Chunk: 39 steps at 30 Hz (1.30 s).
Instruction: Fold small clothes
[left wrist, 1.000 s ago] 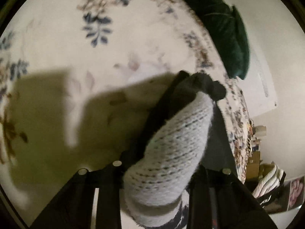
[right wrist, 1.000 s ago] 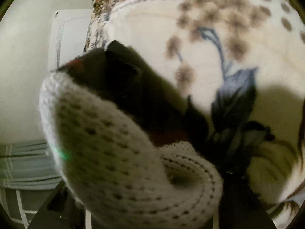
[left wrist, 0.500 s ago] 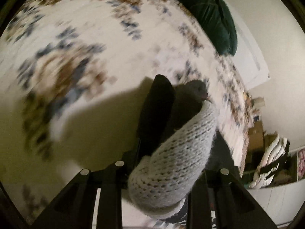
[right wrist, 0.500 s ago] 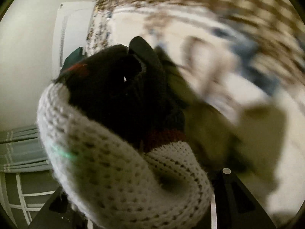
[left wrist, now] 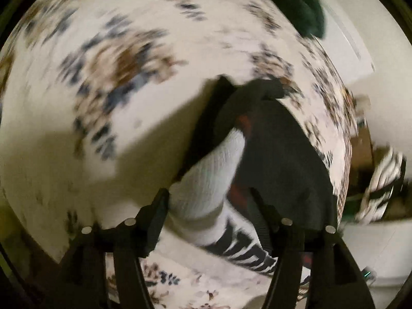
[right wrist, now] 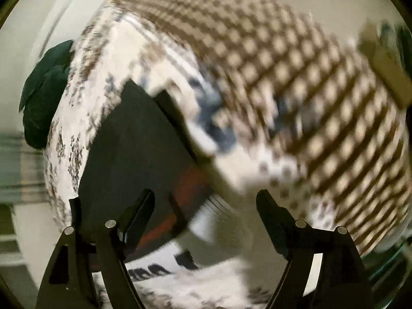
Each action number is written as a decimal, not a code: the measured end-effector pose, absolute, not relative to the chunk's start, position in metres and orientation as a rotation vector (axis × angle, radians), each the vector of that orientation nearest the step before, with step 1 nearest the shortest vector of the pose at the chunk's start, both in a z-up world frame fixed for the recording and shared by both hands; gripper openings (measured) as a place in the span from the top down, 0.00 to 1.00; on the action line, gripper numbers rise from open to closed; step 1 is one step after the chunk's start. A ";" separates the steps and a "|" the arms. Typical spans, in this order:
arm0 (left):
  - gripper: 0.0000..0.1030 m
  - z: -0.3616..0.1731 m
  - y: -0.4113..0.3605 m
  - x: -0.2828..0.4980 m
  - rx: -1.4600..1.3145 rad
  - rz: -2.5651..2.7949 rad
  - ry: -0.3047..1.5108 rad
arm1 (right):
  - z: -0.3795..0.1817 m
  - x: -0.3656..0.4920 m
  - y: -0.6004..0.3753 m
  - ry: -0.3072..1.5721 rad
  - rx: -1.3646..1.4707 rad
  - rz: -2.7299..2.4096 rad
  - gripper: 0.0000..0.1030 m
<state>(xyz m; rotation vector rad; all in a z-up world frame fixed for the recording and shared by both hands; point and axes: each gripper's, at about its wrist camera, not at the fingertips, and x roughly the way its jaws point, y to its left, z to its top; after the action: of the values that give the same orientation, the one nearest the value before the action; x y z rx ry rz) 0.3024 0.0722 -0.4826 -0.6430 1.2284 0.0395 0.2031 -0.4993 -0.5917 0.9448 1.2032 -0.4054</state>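
A small knit garment (left wrist: 206, 180), white with dark and red parts and a black-striped edge, lies on the floral bedspread (left wrist: 128, 51). In the left wrist view my left gripper (left wrist: 208, 200) is open, its jaws apart around the white knit part. In the right wrist view my right gripper (right wrist: 206, 200) is open and empty, above the dark part of the garment (right wrist: 134, 149). Both views are blurred by motion.
A dark green cushion (left wrist: 303, 2) lies at the far edge of the bed, also in the right wrist view (right wrist: 43, 95). A brown checked blanket (right wrist: 296, 77) covers the bed to the right. Striped clothes (left wrist: 381, 188) lie off the bed at right.
Both grippers held the knit garment one second ago. Both have opened and let it go, and it now lies on the bedspread. Both grippers are drawing back.
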 end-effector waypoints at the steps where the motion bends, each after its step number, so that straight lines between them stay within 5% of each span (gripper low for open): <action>1: 0.42 -0.479 0.063 0.318 -0.600 0.017 1.226 | -0.583 0.209 -0.499 1.190 0.910 -0.394 0.19; 6: 0.42 -0.479 0.043 0.374 -0.546 -0.015 1.285 | -0.559 0.281 -0.493 1.173 0.778 -0.342 0.19; 17: 0.42 -0.422 0.010 0.367 -0.471 -0.029 1.214 | -0.576 0.350 -0.464 1.198 0.738 -0.285 0.19; 22: 0.42 -0.467 -0.022 0.432 -0.362 -0.079 1.227 | -0.588 0.353 -0.465 1.216 0.757 -0.282 0.19; 28: 0.42 -0.554 0.036 0.489 -0.396 0.072 1.315 | -0.611 0.360 -0.476 1.256 0.711 -0.312 0.19; 35: 0.42 -0.556 0.052 0.481 -0.470 0.069 1.255 | -0.642 0.367 -0.492 1.317 0.695 -0.466 0.20; 36: 0.42 -0.555 0.052 0.479 -0.471 0.070 1.251 | -0.647 0.366 -0.495 1.317 0.719 -0.481 0.24; 37: 0.42 -0.555 0.054 0.478 -0.477 0.073 1.249 | -0.648 0.364 -0.496 1.305 0.725 -0.495 0.43; 39: 0.42 -0.548 0.051 0.481 -0.481 0.076 1.240 | -0.645 0.364 -0.495 1.283 0.733 -0.484 0.64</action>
<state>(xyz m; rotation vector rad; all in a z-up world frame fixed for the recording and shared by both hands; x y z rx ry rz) 0.4813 0.0510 -0.5485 -0.4813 1.2396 0.0755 0.3639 -0.4949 -0.6455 0.7328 1.2834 -0.4835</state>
